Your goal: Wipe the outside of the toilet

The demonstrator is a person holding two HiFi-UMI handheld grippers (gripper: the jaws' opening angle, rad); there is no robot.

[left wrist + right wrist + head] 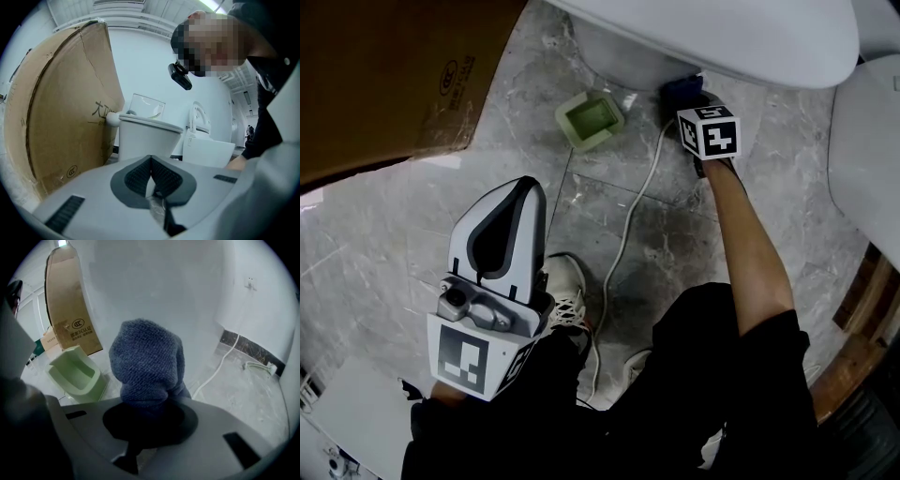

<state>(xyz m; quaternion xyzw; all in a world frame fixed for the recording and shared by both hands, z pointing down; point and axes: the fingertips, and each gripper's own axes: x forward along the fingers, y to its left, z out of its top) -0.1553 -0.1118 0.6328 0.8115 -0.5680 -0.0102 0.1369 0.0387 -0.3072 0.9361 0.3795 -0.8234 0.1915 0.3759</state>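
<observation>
The white toilet [703, 37] fills the top of the head view; its curved outer wall [154, 291] looms close in the right gripper view. My right gripper [686, 94] is shut on a blue knitted cloth [147, 364], and the cloth [680, 91] is pressed against the lower part of the bowl near the floor. My left gripper [502, 230] is held back low at the left, jaws shut with nothing between them [151, 176]. In the left gripper view another toilet [143, 138] stands further off.
A green plastic holder [591, 119] sits on the grey marble floor beside the toilet base. A white cable [628, 225] runs across the floor. A large cardboard box [394, 75] leans at the upper left. A second white fixture [867, 141] stands at the right.
</observation>
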